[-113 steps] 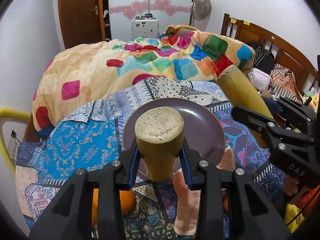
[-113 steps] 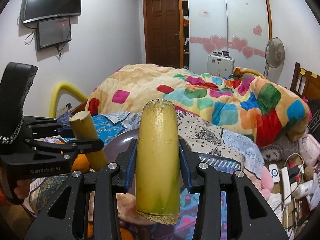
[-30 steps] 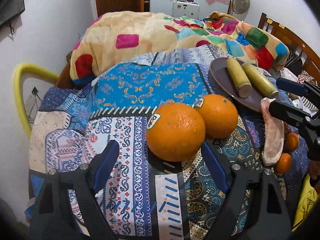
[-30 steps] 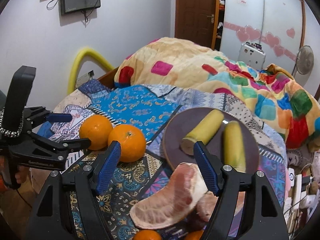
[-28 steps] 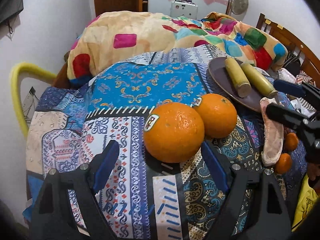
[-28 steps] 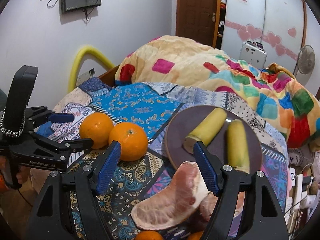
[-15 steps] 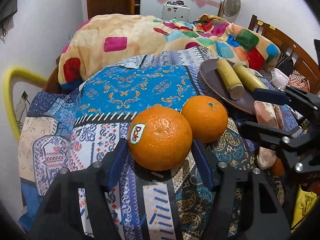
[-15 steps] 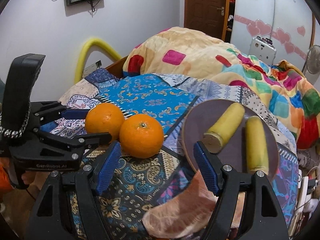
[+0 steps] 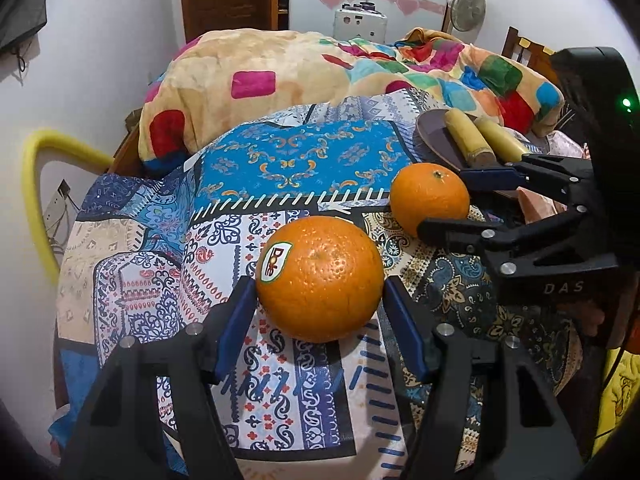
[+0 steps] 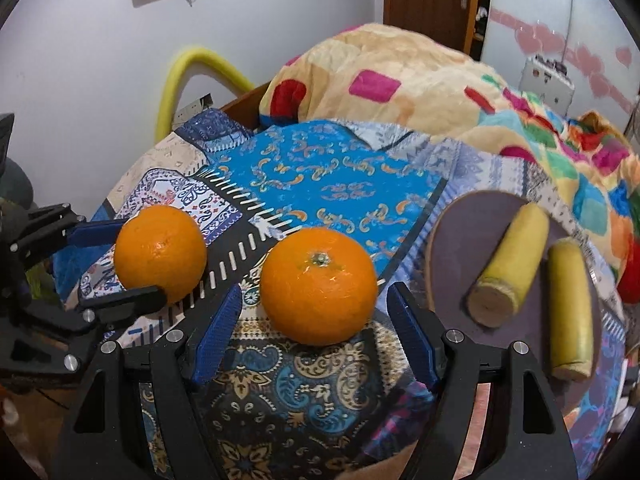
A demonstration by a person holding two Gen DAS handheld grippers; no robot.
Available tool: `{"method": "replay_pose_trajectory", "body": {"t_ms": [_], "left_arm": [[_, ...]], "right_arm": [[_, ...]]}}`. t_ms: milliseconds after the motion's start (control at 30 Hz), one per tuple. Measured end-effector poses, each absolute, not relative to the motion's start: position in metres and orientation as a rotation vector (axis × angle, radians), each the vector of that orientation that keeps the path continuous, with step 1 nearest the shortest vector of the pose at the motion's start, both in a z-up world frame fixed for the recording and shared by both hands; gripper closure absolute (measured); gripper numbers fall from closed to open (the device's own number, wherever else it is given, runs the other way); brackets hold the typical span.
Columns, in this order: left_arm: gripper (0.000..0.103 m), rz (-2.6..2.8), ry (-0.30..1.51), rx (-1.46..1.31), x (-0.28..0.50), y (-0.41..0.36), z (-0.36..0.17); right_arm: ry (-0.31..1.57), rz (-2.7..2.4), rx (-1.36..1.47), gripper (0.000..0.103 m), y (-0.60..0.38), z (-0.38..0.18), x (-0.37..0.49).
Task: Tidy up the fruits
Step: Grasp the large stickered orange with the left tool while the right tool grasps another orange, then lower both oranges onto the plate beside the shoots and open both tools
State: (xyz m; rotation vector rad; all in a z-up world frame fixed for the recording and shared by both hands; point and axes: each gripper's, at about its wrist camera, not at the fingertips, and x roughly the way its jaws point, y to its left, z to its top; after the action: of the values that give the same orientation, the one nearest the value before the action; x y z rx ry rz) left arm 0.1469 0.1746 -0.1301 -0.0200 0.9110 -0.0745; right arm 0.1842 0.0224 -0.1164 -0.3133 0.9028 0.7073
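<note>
On the patterned bed cover, each orange sits between wide-open tongs: the sticker orange point(image 9: 319, 278) in my left tongs point(image 9: 319, 322), the other orange point(image 10: 319, 285) in my right tongs point(image 10: 315, 334). I should squeeze both slowly, right at the middle, so they don't roll. A moment ago the tongs were farther back. The plate point(image 10: 456, 240) already holds both yellow sticks.

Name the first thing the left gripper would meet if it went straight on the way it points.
The left gripper would meet the stickered orange, already between its open fingers and resting on the patterned cloth.
</note>
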Motion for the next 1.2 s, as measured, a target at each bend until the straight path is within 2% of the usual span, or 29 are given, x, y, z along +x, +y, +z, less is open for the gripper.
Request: {"method": "replay_pose_trajectory", "body": {"t_ms": [233, 300, 433, 867, 1200], "left_arm": [[0.037, -0.078, 0.895, -0.026, 0.150, 0.175, -0.130], [0.037, -0.079, 0.894, -0.024, 0.152, 0.175, -0.130], [0.034, -0.096, 0.919, -0.026, 0.158, 0.173, -0.134], [0.036, -0.069, 0.925, 0.010, 0.172, 0.159, -0.131], [0.036, -0.092, 0.861, 0.015, 0.195, 0.130, -0.099]], "right_arm": [[0.992, 0.669, -0.325, 0.032, 0.030, -0.125, 0.196], [1.025, 0.676, -0.306, 0.041, 0.031, -0.128, 0.201], [1.055, 0.685, -0.245, 0.043, 0.026, -0.127, 0.205], [0.903, 0.661, -0.205, 0.044, -0.021, -0.084, 0.192], [0.828, 0.530, -0.166, 0.044, -0.088, -0.052, 0.208]]}}
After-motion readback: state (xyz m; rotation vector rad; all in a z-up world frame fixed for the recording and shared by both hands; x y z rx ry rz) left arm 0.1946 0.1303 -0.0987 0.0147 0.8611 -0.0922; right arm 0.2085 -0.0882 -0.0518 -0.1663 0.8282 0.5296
